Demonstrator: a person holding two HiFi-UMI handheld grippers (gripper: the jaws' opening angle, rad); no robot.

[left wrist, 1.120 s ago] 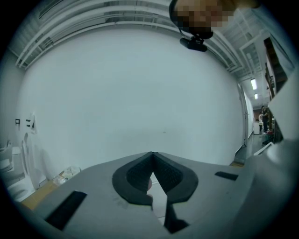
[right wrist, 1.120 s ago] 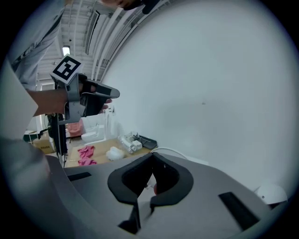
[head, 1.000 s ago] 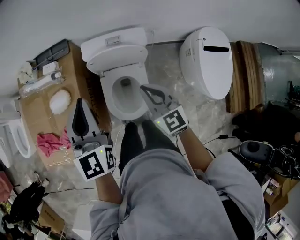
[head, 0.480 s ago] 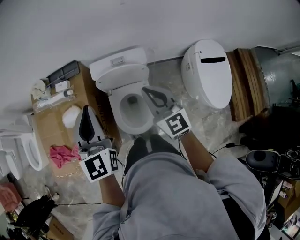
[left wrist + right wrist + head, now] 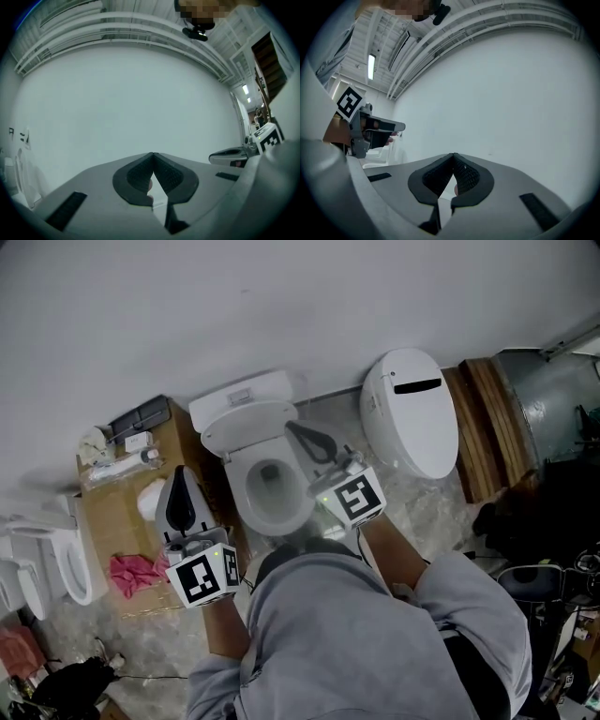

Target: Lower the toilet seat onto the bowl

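Note:
The white toilet [image 5: 281,512] stands against the wall with its bowl uncovered. A white lid or seat [image 5: 246,422] leans back on the tank [image 5: 239,393]; I cannot tell seat from lid. My right gripper [image 5: 292,429] is shut and empty, its tip beside the right edge of the raised part. My left gripper [image 5: 181,472] is shut and empty too, left of the bowl above the cardboard. Both gripper views face the bare white wall over closed jaws: the left gripper [image 5: 153,154], the right gripper [image 5: 453,155].
A second toilet [image 5: 411,413] with its lid down stands at the right. A cardboard box [image 5: 117,512] holds small items and a pink cloth [image 5: 131,570] at the left. Another white seat [image 5: 58,563] lies far left. Wooden boards [image 5: 483,418] lean at the right.
The head view has tilted up, so the toilet sits lower in the frame. My right gripper has moved from over the bowl's right rim back toward the raised lid. Both stay shut.

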